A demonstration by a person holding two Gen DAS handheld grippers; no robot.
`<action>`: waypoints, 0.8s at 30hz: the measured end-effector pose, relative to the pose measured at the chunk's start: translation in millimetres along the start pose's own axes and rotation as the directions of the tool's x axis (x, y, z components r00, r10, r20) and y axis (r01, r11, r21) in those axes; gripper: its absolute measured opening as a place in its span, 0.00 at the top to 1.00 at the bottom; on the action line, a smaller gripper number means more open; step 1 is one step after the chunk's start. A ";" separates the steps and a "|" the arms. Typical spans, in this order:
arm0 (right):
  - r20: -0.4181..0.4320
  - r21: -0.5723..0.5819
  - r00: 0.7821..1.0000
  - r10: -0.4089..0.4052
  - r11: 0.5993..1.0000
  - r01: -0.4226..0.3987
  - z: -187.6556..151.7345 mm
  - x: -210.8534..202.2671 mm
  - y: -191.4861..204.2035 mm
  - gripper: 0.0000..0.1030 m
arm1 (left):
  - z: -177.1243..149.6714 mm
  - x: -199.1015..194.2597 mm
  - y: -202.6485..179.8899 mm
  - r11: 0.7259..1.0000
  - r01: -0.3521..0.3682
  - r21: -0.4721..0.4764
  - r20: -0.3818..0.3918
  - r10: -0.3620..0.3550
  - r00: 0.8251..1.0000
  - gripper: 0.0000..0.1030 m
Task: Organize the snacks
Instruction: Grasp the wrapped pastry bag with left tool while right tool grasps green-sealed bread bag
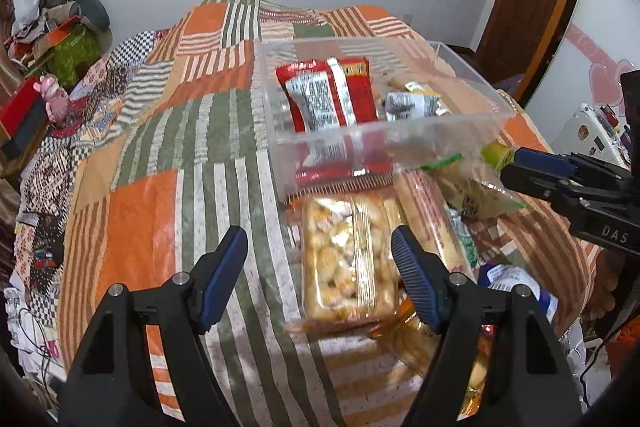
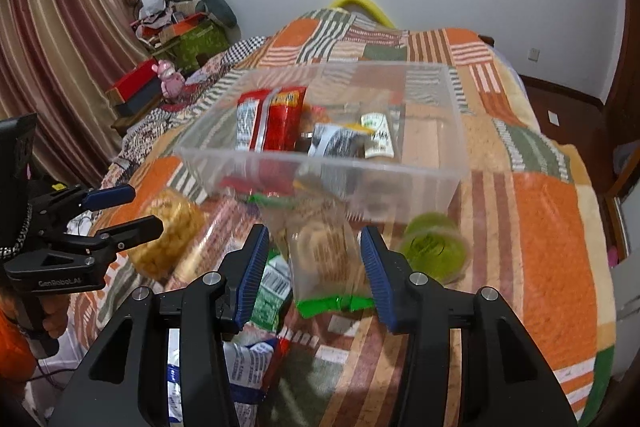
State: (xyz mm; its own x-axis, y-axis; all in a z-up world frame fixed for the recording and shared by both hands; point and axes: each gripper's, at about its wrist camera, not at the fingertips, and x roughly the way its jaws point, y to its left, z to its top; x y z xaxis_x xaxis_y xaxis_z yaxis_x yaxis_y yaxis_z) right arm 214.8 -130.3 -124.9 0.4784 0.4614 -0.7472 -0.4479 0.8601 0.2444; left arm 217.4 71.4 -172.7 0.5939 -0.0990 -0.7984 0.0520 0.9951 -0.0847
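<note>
Left hand-held gripper (image 1: 318, 277) jaws apart, empty, over a clear bag of puffed snacks (image 1: 346, 261) on the bed quilt (image 1: 160, 155). Right hand-held gripper (image 2: 314, 275) also spread, straddling a clear cookie bag with green seal (image 2: 326, 267), not clamped. Clear plastic bin (image 2: 320, 163) just behind, holding a red packet (image 2: 276, 123) and smaller packs. Green cup (image 2: 434, 249) beside bin.

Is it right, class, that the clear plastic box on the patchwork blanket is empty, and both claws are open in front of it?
Not quite. The clear plastic box already holds snacks, including a red packet, as the right wrist view shows. The rest stands: it sits on the patchwork blanket, with the left claw and right claw open.
</note>
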 end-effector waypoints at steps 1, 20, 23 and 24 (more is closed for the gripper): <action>-0.008 -0.003 1.000 -0.002 1.000 0.002 -1.9 2.4 0.9 0.55 | -2.6 1.8 0.6 1.000 0.005 -0.004 -0.005 -0.005 1.000 0.28; -0.097 -0.020 0.995 -0.035 0.999 0.033 -6.6 46.2 -2.1 0.40 | -9.9 26.6 -7.6 0.999 0.040 0.019 -0.010 -0.040 0.999 0.57; -0.105 -0.014 0.994 -0.031 0.999 0.029 -5.7 50.4 -2.0 0.41 | -9.6 26.7 -5.8 0.999 0.050 0.010 -0.009 -0.050 0.999 0.57; -0.104 -0.013 0.994 -0.029 1.000 0.028 -6.0 50.4 -1.8 0.43 | -10.4 26.1 -5.2 0.999 0.051 0.009 -0.008 -0.051 0.999 0.57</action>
State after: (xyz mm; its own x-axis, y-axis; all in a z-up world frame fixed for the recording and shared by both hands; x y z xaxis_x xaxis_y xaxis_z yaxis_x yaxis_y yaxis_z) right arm 235.1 -109.9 -166.7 0.4103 0.4111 -0.8140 -0.4444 0.8696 0.2152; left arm 224.2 63.6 -199.3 0.5839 -0.1495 -0.7979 0.0890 0.9888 -0.1202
